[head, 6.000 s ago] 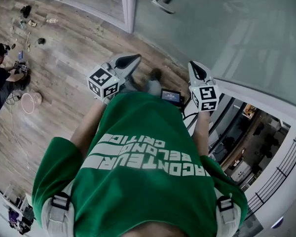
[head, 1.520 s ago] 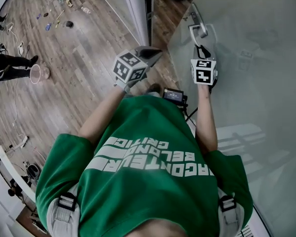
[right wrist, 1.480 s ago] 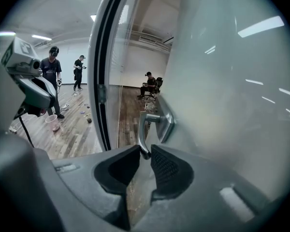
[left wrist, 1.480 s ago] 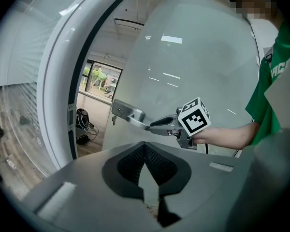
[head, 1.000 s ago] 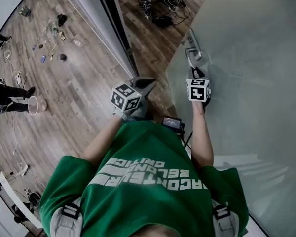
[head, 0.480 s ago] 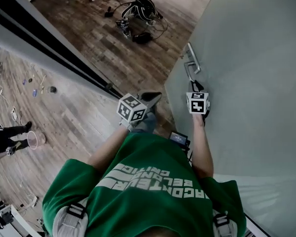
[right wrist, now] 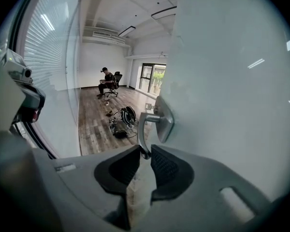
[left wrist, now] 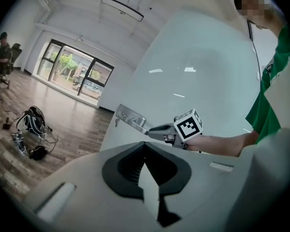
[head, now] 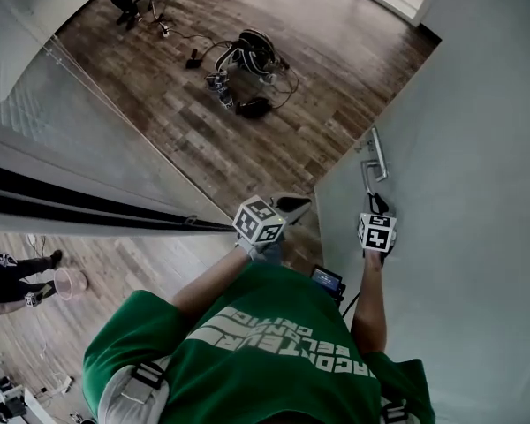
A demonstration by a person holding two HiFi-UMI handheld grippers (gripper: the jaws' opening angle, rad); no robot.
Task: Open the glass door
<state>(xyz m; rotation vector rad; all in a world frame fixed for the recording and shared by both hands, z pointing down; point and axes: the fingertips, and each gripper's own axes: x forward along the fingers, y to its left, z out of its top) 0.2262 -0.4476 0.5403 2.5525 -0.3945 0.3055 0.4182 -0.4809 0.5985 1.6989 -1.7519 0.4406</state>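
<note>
Right hand-held gripper (right wrist: 145, 152) clamps silver lever handle (right wrist: 142, 128); left hand-held gripper (left wrist: 145, 148) closed, empty. Frosted glass door (head: 477, 148) ajar; next I'd swing it wider.

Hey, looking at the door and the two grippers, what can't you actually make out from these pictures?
- Head view: the right gripper has its hold on the door handle hidden by its own marker cube. Only the right gripper view shows that hold.
- Head view: the pile of gear on the floor is too small to identify.
- Head view: a person is cut off by the left edge.
- Head view: the glass door runs past the right edge.
</note>
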